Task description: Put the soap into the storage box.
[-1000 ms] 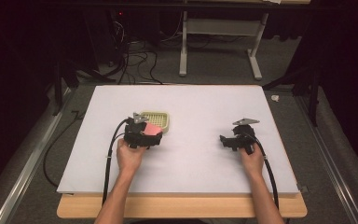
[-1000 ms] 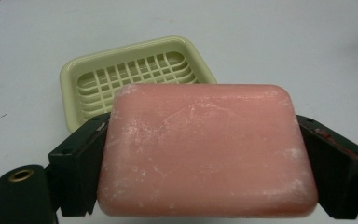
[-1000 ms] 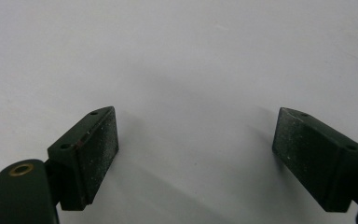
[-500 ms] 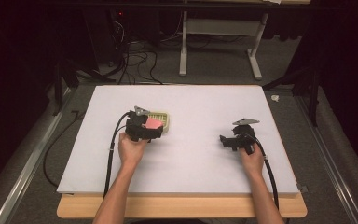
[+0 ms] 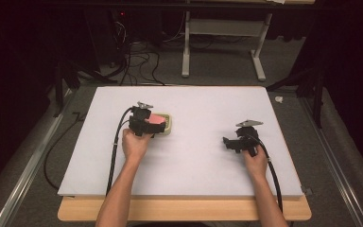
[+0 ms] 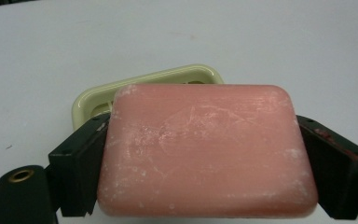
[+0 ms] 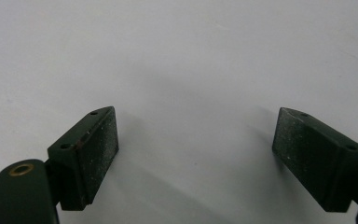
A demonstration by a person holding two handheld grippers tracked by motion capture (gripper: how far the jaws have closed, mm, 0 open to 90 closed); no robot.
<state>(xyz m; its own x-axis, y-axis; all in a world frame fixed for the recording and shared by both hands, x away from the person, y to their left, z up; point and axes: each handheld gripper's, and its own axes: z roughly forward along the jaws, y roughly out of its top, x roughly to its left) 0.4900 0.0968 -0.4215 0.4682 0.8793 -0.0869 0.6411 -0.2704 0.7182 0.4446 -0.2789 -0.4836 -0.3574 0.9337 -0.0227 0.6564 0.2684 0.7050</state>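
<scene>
- The broad white rectangular tabletop (image 5: 189,156) carries everything, and my two forearms come onto it from the near edge.
- My right tongs (image 5: 228,143) rest low over bare white surface at the right side, well apart from the other things; their two black jaws stand wide apart with nothing between them, and they sit where they sat a second ago.
- My left tongs (image 5: 157,126) are clamped on the long sides of the pink rounded rectangular bar of soap (image 6: 207,149), one jaw pressed to each side.
- The pale yellow-green plastic soap dish (image 6: 144,91) lies on the left half of the tabletop. A second ago the soap was nearer me, short of the dish; now I have carried it forward so it hangs over the dish's near part, whether touching I cannot tell.
</scene>
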